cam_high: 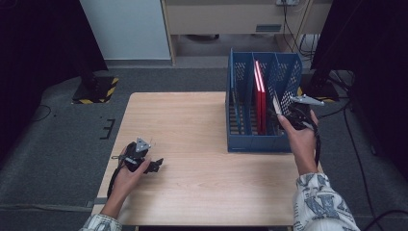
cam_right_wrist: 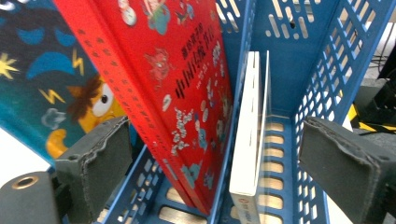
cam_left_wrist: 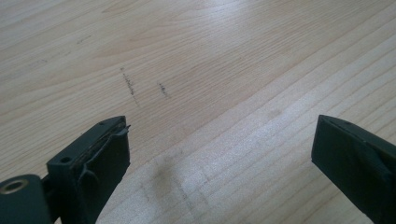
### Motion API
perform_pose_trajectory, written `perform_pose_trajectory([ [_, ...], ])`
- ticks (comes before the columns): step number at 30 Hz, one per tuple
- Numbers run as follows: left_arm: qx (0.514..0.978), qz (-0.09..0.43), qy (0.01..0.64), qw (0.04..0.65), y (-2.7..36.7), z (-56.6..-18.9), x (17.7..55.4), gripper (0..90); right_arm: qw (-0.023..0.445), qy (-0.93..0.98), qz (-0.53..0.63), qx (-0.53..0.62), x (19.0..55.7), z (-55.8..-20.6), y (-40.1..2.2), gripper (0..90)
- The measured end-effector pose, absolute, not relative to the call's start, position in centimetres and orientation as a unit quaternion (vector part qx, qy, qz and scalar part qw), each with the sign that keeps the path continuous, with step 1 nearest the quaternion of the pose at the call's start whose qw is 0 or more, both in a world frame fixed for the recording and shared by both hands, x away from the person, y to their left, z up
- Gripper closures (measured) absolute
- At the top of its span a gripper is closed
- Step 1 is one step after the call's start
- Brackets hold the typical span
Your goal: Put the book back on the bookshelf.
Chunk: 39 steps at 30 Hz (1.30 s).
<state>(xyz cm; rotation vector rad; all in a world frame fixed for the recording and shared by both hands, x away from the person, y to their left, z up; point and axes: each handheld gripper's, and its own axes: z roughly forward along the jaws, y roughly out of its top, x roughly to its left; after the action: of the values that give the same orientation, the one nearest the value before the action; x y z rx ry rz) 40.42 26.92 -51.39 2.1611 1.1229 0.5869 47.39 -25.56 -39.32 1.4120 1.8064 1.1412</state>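
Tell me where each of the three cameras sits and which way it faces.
High view: above the person's side, looking forward and down on the wooden table; both forearms, the left gripper and right gripper show.
Left gripper view: rides the left gripper, looking down at bare tabletop between open jaws.
Right gripper view: rides the right gripper, looking into the blue rack at the red book and white book.
Shared: high and right gripper views both show the rack and red book.
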Motion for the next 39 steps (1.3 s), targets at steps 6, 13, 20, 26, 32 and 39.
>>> perform_pose_trajectory([
  [6,0.819,0.225,0.426,0.313,27.1,-51.4,40.4,3.7,0.28,0.681,0.439,0.514,46.3,-38.6,-25.2,8.9],
  [13,0.821,0.224,0.423,0.311,27.0,-51.4,40.4,3.6,0.277,0.689,0.442,0.504,45.4,-38.8,-24.9,8.5],
  [20,0.821,0.225,0.423,0.311,26.9,-51.5,40.4,3.5,0.271,0.693,0.447,0.496,44.6,-39.1,-24.6,8.3],
  [26,0.822,0.224,0.423,0.309,26.9,-51.5,40.4,3.5,0.267,0.696,0.448,0.493,43.9,-39.6,-24.4,8.3],
  [32,0.823,0.223,0.422,0.308,26.9,-51.5,40.3,3.4,0.267,0.698,0.456,0.484,43.0,-39.4,-24.2,8.1],
  [39,0.824,0.224,0.421,0.306,26.8,-51.5,40.3,3.0,0.265,0.705,0.451,0.479,41.9,-39.7,-23.5,8.9],
])
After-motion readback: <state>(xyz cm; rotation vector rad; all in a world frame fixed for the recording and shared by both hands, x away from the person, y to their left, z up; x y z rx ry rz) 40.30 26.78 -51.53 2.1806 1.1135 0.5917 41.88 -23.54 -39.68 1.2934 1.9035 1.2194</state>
